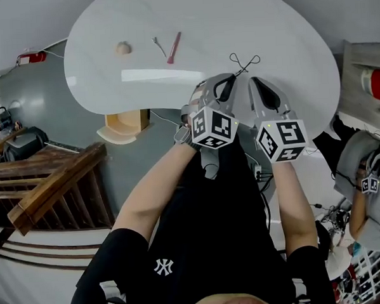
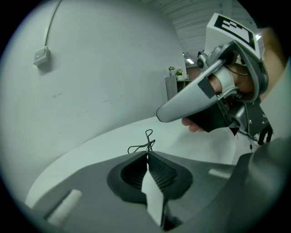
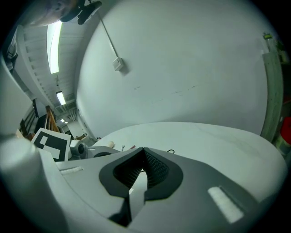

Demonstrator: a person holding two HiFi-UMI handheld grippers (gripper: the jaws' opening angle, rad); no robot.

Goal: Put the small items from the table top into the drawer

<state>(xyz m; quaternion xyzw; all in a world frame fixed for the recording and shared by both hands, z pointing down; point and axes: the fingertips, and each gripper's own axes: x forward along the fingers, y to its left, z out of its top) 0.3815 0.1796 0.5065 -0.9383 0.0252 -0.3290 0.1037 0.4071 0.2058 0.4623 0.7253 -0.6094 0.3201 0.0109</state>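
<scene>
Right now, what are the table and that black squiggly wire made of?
Table: smooth and white, probably laminate or painted board. It is glossy, because a bright streak of light reflects in it.
Wire: a thin black strand that keeps stiff open loops, so probably metal, maybe coated. It is too thin to be sure.

- We hold both grippers side by side in front of us, bare forearms stretched forward – the left forearm point(image 1: 156, 182) angled in, the right forearm point(image 1: 291, 200) nearly straight.
- Our left gripper point(image 1: 232, 76) tilts down, its 2 jaws closed at the tips, pinching a thin black wire loop point(image 2: 144, 144).
- Our right gripper point(image 1: 255, 81) tilts down too, its 2 jaws pressed together with nothing between them.
- Our right hand point(image 2: 236, 84) wraps its handle – fingers curled under.
</scene>
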